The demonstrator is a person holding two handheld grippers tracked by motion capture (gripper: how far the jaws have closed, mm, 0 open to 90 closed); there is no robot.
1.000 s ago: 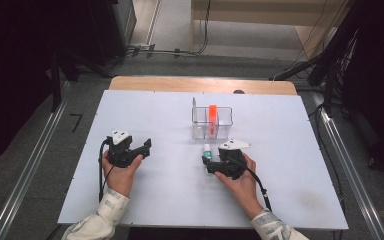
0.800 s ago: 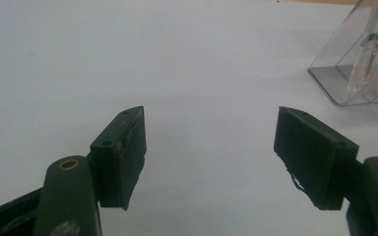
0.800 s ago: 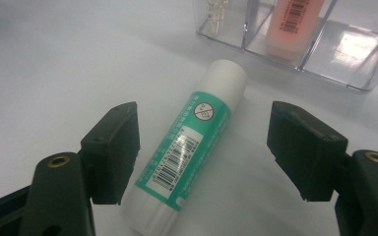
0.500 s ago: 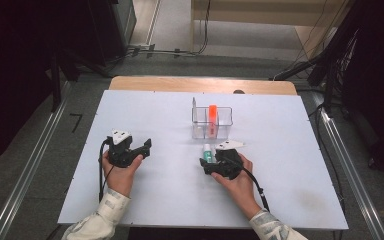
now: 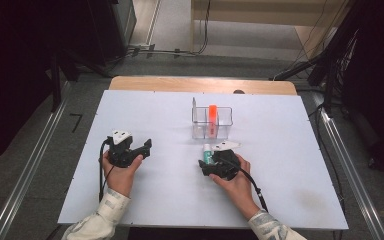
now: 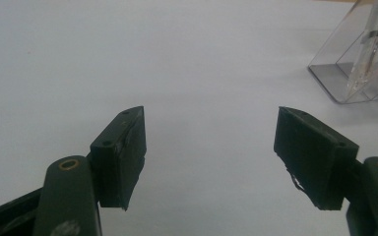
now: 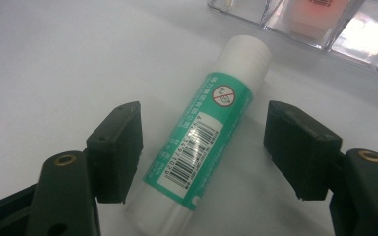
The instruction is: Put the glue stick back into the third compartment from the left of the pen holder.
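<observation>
A: Straddling the glue stick (image 7: 211, 123) with the right gripper (image 7: 204, 142), jaws apart on either side of the green label, just been narrowing, pads not yet touching the tube.

B: Lying flat on the white table (image 5: 145, 110), one white end toward the clear organiser (image 5: 198, 129), just in front of it. Lined up lengthwise between the jaws, probably so as to pinch across the barrel rather than on the ends.

A: And the left gripper (image 6: 209, 147)?

B: Parked well off to the left, jaws wide apart, nothing between them but bare table (seemingly resting, out of the working hand's way).

A: Inside the organiser?

B: Split into compartments. Orange marker-like piece (image 5: 212, 114) standing upright in the middle part, slim clear stick (image 6: 369, 44) leaning by the left wall. Cannot tell whether the remaining space holds anything.

A: Next, at a guess?

B: Squeezing shut on the barrel, then lifting toward a free compartment. Worth gripping near mid-label: round, smooth, prone to rolling or slipping out.
</observation>
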